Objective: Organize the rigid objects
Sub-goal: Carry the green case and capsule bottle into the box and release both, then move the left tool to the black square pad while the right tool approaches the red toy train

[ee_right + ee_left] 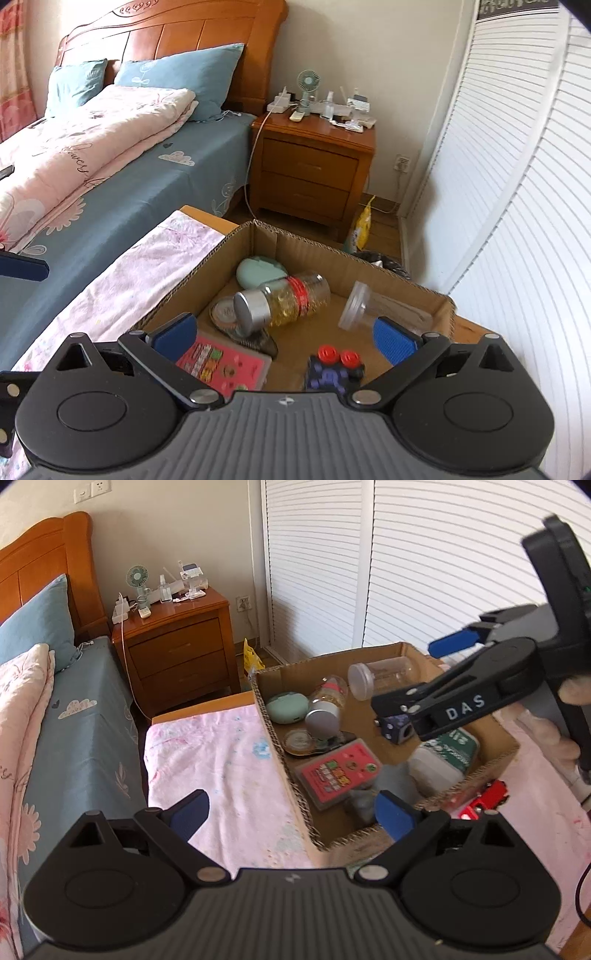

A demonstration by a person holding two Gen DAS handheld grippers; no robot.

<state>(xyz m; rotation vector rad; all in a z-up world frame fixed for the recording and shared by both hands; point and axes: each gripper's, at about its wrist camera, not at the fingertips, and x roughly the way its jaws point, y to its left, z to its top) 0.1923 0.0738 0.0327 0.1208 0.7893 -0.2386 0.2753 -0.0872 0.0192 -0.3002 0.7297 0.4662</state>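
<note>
Cardboard box (280, 738) sits on a bench draped in a pink cloth (221, 753), centre of the left wrist view and lower centre of the right wrist view. Left tongs (291, 812) apart, nothing between the blue pads: one pad over the pink cloth at lower left, the other over the near box wall at lower right. Right tongs (284, 334) also spread wide and empty, hanging above the open box; in the left wrist view they come in from the right edge over the box, a hand (574, 694) gripping the handle. Inside the box: a mint-green oval case (258, 271) toward the far corner; a clear bottle with a silver cap (284, 301) lying on its side, yellow contents and a red band, its cap over a round tin (225, 314); a clear empty jar (373, 306) on its side by the far right wall; a pink flat pack (225, 363) near the front; a dark blue block with two red knobs (334, 369) on the box floor below the right tongs; a white and green packet (447, 757) at the right of the left wrist view. A red toy (484, 799) lies outside the box, just beside its near right wall. Background: bed with blue sheet (147, 192) and pink quilt, wooden nightstand (314, 166) carrying a small fan, white louvred doors (406, 565).
</note>
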